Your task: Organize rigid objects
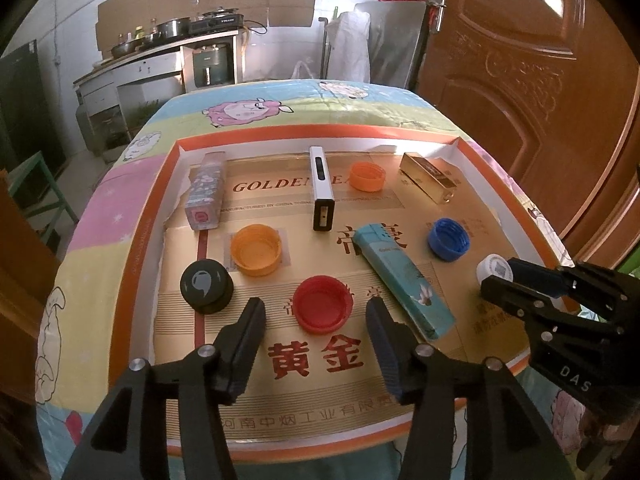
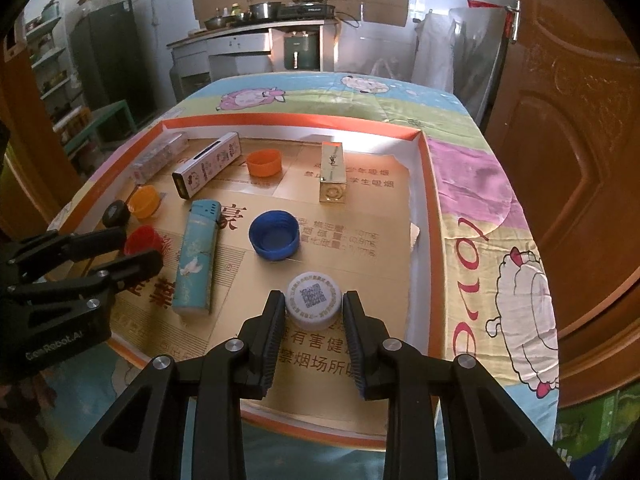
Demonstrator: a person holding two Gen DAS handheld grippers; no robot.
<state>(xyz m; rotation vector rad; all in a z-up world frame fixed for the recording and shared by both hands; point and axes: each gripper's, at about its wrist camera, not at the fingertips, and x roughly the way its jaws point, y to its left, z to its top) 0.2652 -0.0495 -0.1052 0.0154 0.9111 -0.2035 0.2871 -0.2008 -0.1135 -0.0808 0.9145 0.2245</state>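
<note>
Right tool [image 2: 313, 312] is clamped on the white cap [image 2: 313, 305], near corner of the tray [image 2: 430, 208] just this side of the blue cap [image 2: 274, 235]. Light, stiff, slick plastic, so grip the ribbed sidewall. Left tool [image 1: 316, 312] stands apart, straddling the red cap [image 1: 323, 303] without contact; the white cap's underside is hidden, its QR label too small to read.

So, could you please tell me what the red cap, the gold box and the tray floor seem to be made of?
Red cap: likely moulded plastic, with a ribbed rim and a soft sheen.
Gold box: glossy metallic finish with bright reflections; it could be foil-faced card, plated plastic or metal.
Tray floor: apparently printed, gold-coloured cardboard, with flat panels, visible seams and a torn paper edge.
</note>
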